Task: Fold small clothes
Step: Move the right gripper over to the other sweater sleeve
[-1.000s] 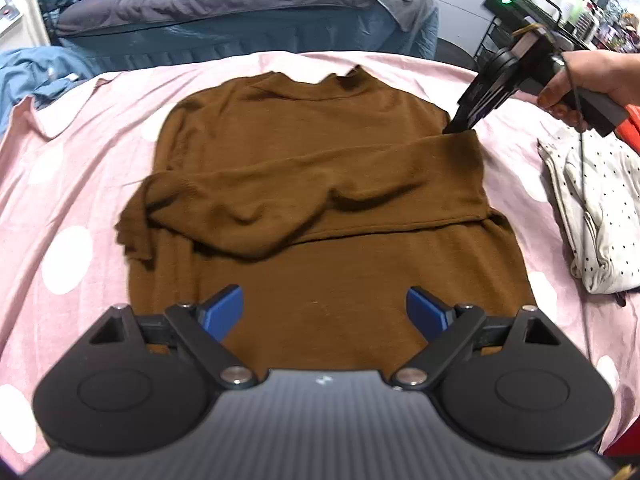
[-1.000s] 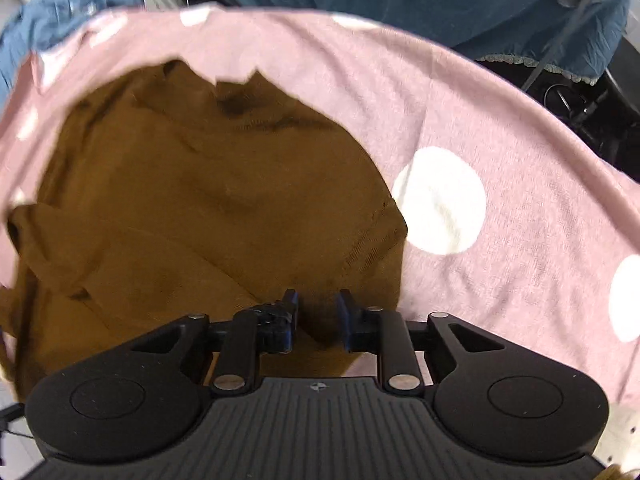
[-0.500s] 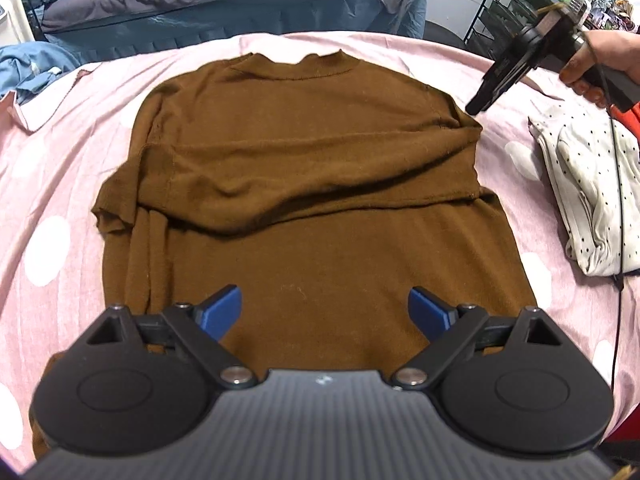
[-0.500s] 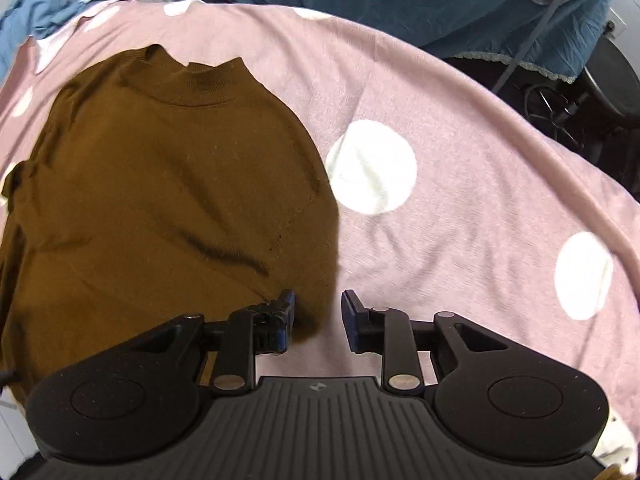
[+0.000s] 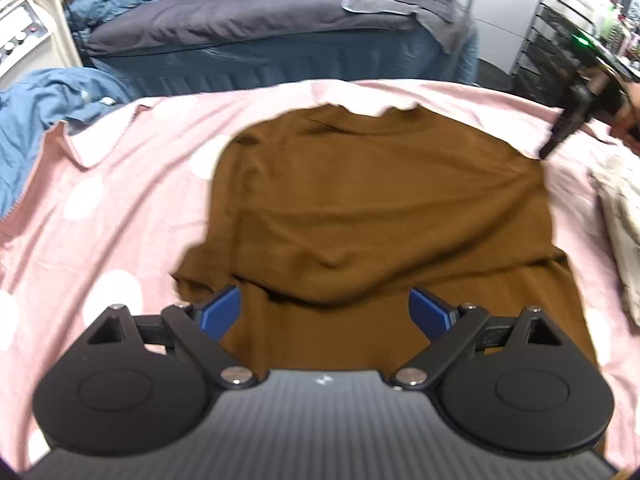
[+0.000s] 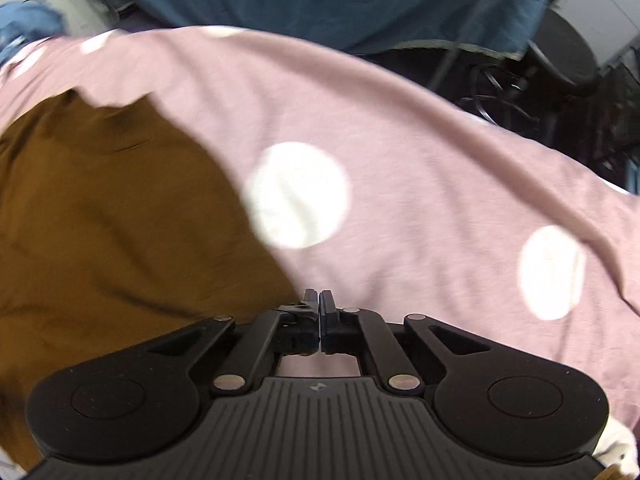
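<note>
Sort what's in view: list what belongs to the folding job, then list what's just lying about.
Job:
brown sweater, one sleeve folded across
left tool, open
right tool, shut at the sweater's edge
pink dotted sheet underneath

Lying about:
spotted white garment
blue cloth
grey bedding
wire rack

A pink sheet [image 5: 132, 184] with white polka dots covers the tabletop. Behind it stands a bed [image 5: 248, 36] under a grey duvet, blue bedding [image 5: 36, 120] heaped left, a wire rack [image 5: 560, 40] right.

The brown sweater's [image 5: 384, 208] hem hides behind the left claw [image 5: 326, 312]; both views are motion-blurred.
</note>
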A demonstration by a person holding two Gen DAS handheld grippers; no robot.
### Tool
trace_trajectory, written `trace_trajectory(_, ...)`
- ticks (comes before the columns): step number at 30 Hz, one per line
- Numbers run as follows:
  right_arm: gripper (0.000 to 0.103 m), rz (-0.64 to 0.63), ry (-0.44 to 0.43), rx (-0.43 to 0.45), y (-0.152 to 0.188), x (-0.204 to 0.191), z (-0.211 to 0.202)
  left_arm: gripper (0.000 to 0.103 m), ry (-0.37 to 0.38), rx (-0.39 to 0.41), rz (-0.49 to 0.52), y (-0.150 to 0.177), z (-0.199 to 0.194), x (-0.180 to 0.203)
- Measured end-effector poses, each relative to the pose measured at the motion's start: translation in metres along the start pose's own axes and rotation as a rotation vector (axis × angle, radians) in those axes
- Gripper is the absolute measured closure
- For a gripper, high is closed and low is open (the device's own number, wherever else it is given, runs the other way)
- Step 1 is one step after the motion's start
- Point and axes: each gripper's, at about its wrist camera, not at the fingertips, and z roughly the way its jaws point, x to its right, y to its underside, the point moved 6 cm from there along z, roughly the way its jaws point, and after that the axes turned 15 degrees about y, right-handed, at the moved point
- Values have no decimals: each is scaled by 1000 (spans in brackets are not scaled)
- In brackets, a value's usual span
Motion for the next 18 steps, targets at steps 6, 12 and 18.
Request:
trace_trajectory(6,86,11,-59,206,0,3,-29,12,-78,58,10,-27,5,-34)
trace_trajectory(12,66,-126,-393,248,26,-68,-62,13,-131,-28,150,-50,41,-44)
trace_trajectory(18,68,-273,-314,223,47,-108,-46,60,-241,-160,257,-44,79,-59)
